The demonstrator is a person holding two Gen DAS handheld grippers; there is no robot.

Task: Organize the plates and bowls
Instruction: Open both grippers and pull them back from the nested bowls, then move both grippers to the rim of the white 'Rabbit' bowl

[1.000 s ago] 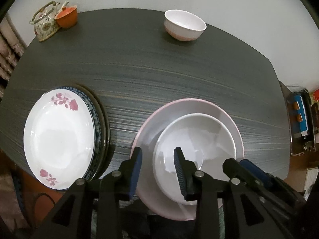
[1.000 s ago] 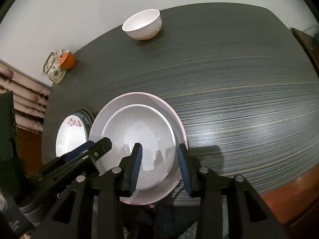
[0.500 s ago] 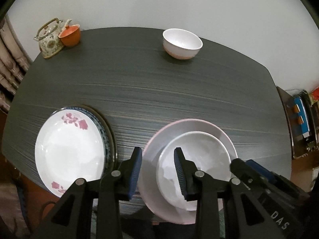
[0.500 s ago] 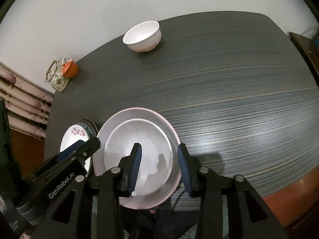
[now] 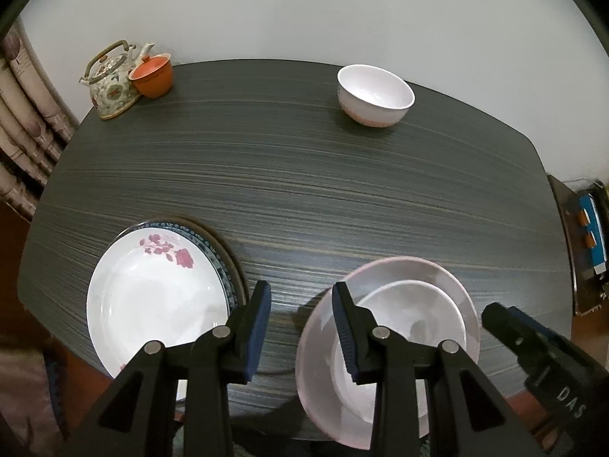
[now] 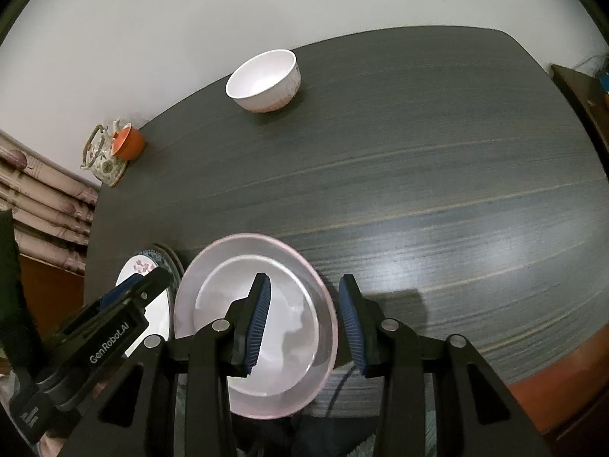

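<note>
Directly under my two grippers sits the pink-rimmed plate [image 5: 453, 285] with a shallow white bowl [image 5: 415, 316] nested in its middle, both resting on the near edge of the dark wood-grain table [image 5: 304, 190]. In the left wrist view the left gripper [image 5: 300, 304] hangs above the bare table strip just left of that plate, its jaws spread apart with nothing between them; its right finger overlaps the plate's left rim in the picture, though I cannot tell whether it touches. In the right wrist view the right gripper [image 6: 304, 304] is likewise spread wide and empty, its left finger over the bowl [image 6: 266, 304] and its right finger over the table beyond the plate's [image 6: 228, 251] right rim.

Left of the left gripper lies a stack of plates: a white plate with red flowers [image 5: 152, 297] on top of a blue-patterned plate [image 5: 213, 255], with a darker rim showing beneath, which may be a third plate.

Far ahead of both grippers, near the table's back edge, a deep white bowl with a pinkish base [image 5: 375, 95] stands upright and alone. At the far left corner a floral teapot [image 5: 108, 83] stands touching an orange lidded cup [image 5: 152, 76]. A curtain [image 5: 23, 133] hangs beyond the table's left side.
</note>
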